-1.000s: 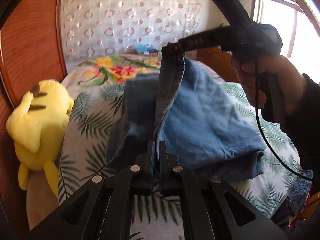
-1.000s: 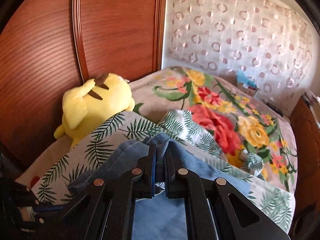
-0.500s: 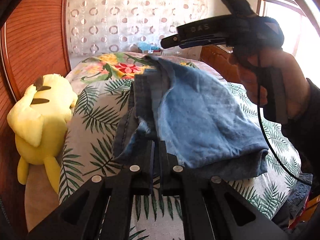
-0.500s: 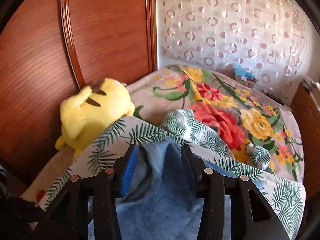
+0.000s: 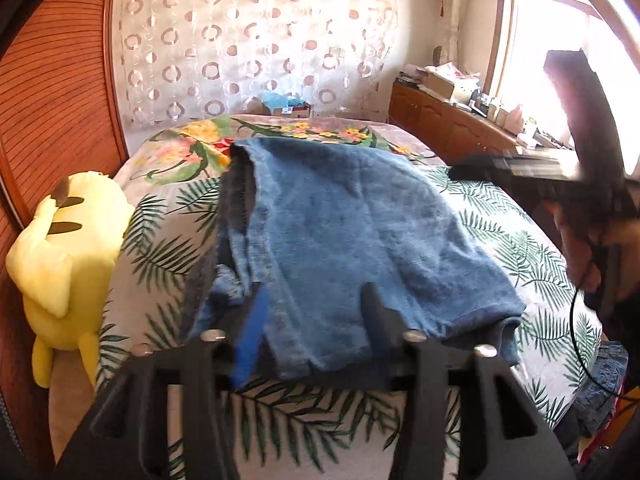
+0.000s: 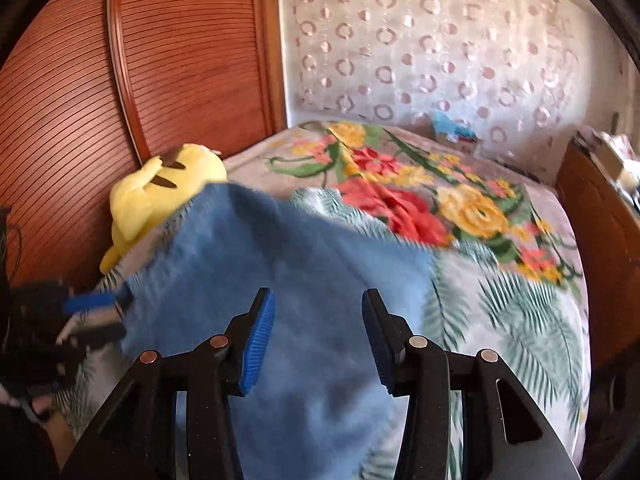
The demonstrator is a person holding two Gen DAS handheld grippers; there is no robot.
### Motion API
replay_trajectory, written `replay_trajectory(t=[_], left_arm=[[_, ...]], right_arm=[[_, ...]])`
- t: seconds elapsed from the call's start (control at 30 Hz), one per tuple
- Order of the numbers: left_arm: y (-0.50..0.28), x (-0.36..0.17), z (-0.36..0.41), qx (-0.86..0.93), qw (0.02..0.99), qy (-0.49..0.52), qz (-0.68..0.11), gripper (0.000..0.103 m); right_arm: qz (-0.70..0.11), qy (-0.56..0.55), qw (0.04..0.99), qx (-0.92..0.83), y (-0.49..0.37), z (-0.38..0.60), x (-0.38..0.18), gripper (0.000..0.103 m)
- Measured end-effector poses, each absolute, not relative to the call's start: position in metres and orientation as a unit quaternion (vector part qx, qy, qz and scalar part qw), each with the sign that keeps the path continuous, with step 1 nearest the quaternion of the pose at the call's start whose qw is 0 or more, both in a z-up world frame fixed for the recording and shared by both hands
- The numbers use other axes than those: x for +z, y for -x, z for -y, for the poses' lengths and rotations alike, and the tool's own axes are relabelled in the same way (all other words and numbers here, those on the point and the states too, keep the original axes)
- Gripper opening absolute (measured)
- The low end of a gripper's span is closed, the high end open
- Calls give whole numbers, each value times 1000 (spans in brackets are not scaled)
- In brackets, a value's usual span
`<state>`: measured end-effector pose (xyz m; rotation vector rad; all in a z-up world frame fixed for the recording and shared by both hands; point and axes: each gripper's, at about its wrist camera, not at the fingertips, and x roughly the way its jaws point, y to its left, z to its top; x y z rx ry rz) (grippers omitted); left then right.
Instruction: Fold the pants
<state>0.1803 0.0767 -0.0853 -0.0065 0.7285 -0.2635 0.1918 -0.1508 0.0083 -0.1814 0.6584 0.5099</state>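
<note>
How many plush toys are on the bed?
1. The yellow plush lies at the bed's left edge, by the wooden wall, left of the jeans. Others may be hidden behind the jeans or out of view.

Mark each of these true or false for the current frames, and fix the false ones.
1. Both grippers are open. True: the left gripper and right gripper grip nothing.
2. The pants hang in the air. False: they lie folded on the bed.
3. The yellow plush toy sits on the pants. False: it lies beside them, by the wooden wall.
4. The pants are blue denim. True.
</note>
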Motion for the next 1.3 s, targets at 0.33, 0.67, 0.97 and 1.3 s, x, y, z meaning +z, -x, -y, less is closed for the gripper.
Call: replay_trajectory(t=[0.33,0.67,0.97,1.3], left_arm=[[-186,-99,-47,-139,918,-12,-371,81],[-184,-112,-37,-136,913,-26,-384,81],[-192,-131,-43,-121,906,-31,-404,81],[-190,-134,-41,-119,905,-35,-406,81]], right_arm=[[-366,57,900,231,-164,182,-33,50],[-382,35,895,226,-151,181,-47,52],[-392,31,892,221,-155,174,-64,54],[-388,33,888,246,-157,166,-69,26]])
